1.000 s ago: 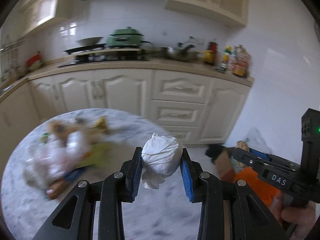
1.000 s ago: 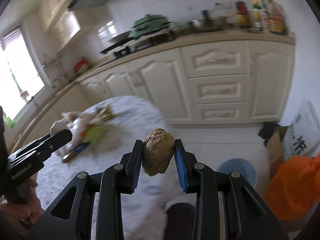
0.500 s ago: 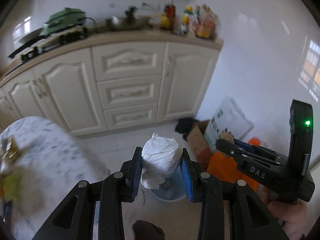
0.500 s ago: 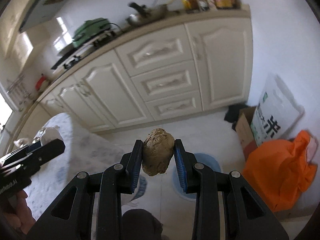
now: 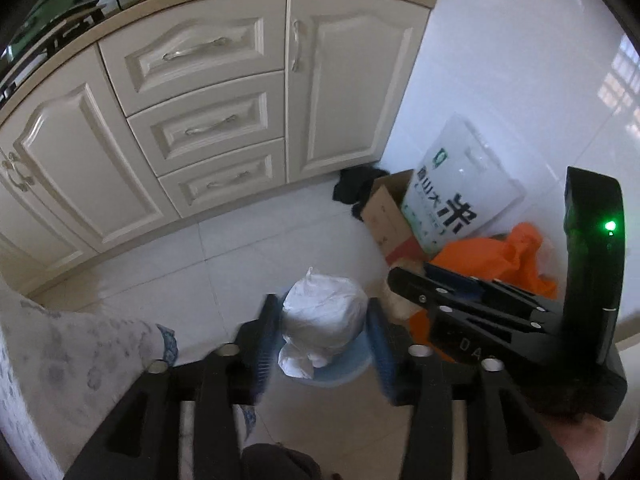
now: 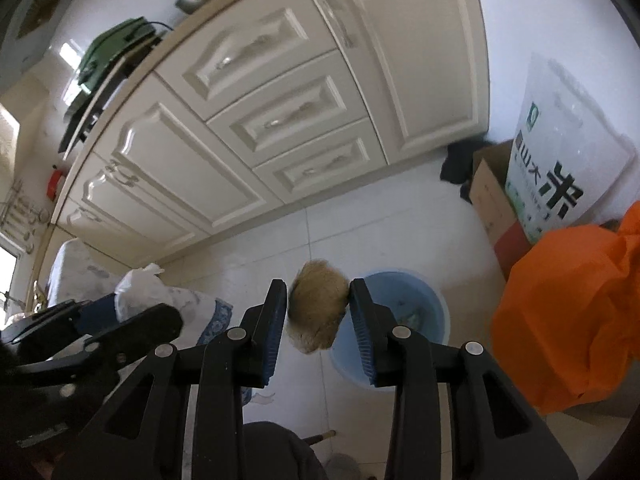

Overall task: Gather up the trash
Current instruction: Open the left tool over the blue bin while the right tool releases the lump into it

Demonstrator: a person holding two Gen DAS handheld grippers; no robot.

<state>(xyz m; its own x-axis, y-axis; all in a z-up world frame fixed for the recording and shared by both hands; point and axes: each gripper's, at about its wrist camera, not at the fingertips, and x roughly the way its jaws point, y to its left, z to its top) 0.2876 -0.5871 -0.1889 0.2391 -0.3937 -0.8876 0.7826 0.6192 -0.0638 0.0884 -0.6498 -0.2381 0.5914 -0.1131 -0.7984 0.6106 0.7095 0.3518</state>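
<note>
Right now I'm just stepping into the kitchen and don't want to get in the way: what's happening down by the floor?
A person is binning trash with a gripper in each hand. The left gripper is opening, and its white paper wad sits loose between the fingers above the blue bin. The right gripper, also starting to open, has a brown crumpled lump between its fingers beside the bin. Neither piece is in yet.

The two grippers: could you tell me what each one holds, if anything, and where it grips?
The left gripper is opening; the white wad sits loose between its pads. The right gripper pinches the brown lump by its sides.
</note>
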